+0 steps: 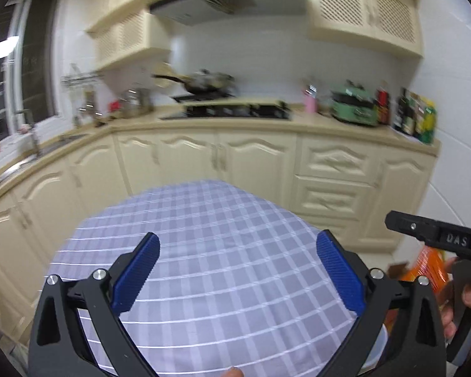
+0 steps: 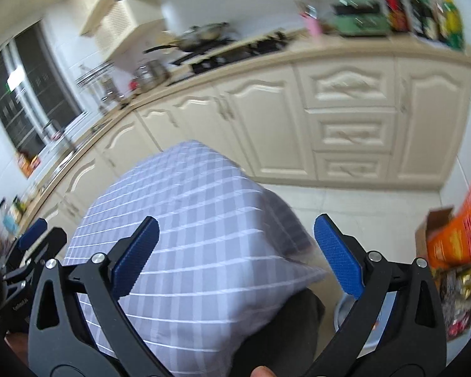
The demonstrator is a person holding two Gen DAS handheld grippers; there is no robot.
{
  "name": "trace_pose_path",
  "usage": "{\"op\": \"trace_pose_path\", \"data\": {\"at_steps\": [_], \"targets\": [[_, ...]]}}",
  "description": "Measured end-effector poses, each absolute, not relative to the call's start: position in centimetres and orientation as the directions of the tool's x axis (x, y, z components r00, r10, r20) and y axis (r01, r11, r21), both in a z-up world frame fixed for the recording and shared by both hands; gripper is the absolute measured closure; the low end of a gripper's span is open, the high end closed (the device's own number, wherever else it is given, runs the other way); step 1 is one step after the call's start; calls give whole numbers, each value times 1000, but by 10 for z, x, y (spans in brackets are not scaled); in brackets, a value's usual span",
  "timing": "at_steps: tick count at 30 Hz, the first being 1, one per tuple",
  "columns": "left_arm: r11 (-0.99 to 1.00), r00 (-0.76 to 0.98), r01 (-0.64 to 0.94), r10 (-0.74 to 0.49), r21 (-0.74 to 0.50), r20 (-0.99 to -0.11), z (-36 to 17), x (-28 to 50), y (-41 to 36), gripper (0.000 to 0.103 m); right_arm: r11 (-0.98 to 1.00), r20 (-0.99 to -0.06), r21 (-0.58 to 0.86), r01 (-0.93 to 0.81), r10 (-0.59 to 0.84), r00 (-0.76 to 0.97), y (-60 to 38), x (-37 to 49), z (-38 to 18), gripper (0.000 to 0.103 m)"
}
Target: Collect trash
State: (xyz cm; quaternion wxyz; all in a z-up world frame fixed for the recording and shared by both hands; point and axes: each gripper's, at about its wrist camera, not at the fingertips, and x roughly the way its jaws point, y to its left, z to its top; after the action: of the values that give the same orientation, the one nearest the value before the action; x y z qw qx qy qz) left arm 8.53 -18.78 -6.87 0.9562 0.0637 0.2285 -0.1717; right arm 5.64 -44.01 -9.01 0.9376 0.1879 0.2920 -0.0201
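Landmark = checked tablecloth [image 1: 223, 251] on the small table.

Left gripper [image 1: 238, 245]: fingers spread wide, nothing between them, hovering over the cloth's middle. Right gripper [image 2: 235, 235]: also spread wide and empty, tilted, over the cloth's right corner where the fabric drapes down.

No trash on the cloth itself in either view. Only candidates sit on the floor to the right of the cloth: an orange packet [image 2: 458, 235] leaning in or against a brown cardboard box [image 2: 433, 223], plus a crinkly dark-and-gold bag [image 2: 458, 286] just below them. Whether any of that is the target, can't tell. Both views are motion-blurred.

Handling guess: the packet looks light, thin and flexible, with slick printed film, so it will likely crumple and slip. Pinch an edge or top corner, not the flat face. The box looks stiffer; grip a flap.

Orientation: the packet's long axis runs diagonally, upper end leaning away from the cloth. Bag is a lump, with no clear axis.

Pale bucket rim [image 2: 345, 311] shows just right of the cloth, mostly hidden. Possibly the bin.
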Motion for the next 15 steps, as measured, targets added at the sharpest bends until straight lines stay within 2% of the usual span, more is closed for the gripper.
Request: {"op": "trace_pose_path", "data": {"at_steps": [7, 15], "targets": [[982, 916, 188, -167, 20, -366, -36, 78, -108, 5, 975, -480, 214, 61, 51, 876, -352, 72, -47, 6], [996, 943, 87, -86, -11, -321, -20, 67, -49, 5, 991, -397, 136, 5, 50, 916, -283, 70, -14, 6]]}}
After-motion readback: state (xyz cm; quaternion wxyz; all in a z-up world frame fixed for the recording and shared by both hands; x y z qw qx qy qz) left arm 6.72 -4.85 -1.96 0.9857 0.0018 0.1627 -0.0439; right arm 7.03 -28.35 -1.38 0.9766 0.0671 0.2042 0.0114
